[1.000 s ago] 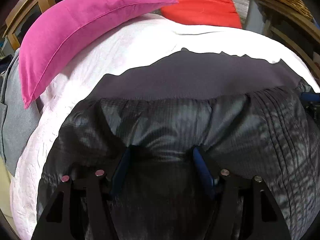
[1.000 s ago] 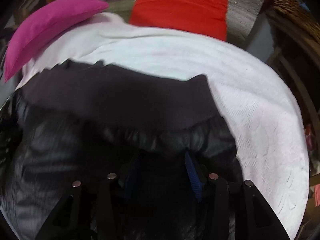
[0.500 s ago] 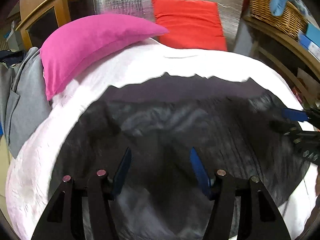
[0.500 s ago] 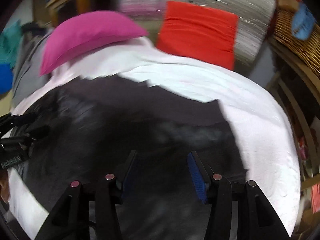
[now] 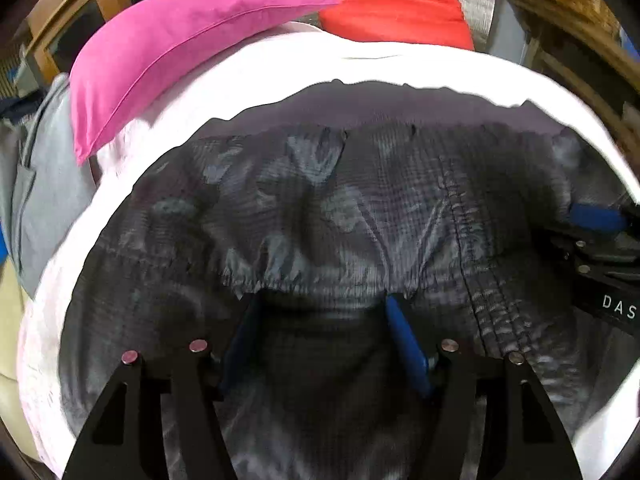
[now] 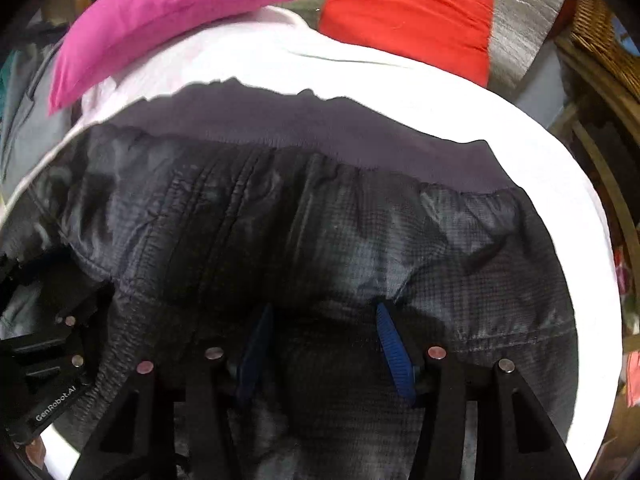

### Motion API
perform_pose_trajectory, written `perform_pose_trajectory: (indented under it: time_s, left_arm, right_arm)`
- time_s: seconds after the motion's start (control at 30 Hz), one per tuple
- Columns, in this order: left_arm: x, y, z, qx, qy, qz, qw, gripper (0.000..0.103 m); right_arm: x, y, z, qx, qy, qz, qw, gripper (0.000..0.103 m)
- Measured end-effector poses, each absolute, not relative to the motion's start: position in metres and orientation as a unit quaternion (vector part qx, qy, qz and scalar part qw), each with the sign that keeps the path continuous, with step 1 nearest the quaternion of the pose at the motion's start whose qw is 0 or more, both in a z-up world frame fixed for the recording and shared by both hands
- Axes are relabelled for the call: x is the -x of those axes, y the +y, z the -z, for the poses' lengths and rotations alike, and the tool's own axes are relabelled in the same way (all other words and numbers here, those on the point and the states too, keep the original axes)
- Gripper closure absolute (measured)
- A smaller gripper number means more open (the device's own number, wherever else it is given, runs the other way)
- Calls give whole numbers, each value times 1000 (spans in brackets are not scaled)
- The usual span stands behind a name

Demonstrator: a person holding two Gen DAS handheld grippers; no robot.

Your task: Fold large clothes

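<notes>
A white bedcover fills most of what I see, and spread across it lies the large dark jacket, shiny ripstop cloth with a matte purplish band along its far edge. Behind the cover a magenta pillow leans at the far left and a red cushion stands against silver foil sheeting; grey cloth hangs off the left side, and wicker shelving stands at the right. My left gripper points down onto the near part of the jacket, its jaws opening and about half apart, a puckered ridge of the cloth bunched across the tips of the blue pads; whether they still pinch it I cannot tell. My right gripper sits just beside it, also about half apart, the jacket's gathered fold lying between its pads; whether they press the cloth I cannot tell.
</notes>
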State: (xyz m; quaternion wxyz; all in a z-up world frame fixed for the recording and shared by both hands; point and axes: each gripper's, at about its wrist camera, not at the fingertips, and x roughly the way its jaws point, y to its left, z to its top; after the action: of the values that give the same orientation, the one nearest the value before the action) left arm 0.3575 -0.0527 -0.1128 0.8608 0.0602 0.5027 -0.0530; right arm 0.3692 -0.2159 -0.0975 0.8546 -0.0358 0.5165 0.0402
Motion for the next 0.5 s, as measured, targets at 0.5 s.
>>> perform_pose_trajectory:
  time_s: [0.5]
  left_arm:
    - [-265,59,115,-3,495,-39,868,32]
  right_arm:
    - [-263,-255,109,-32,500,-17,865,32]
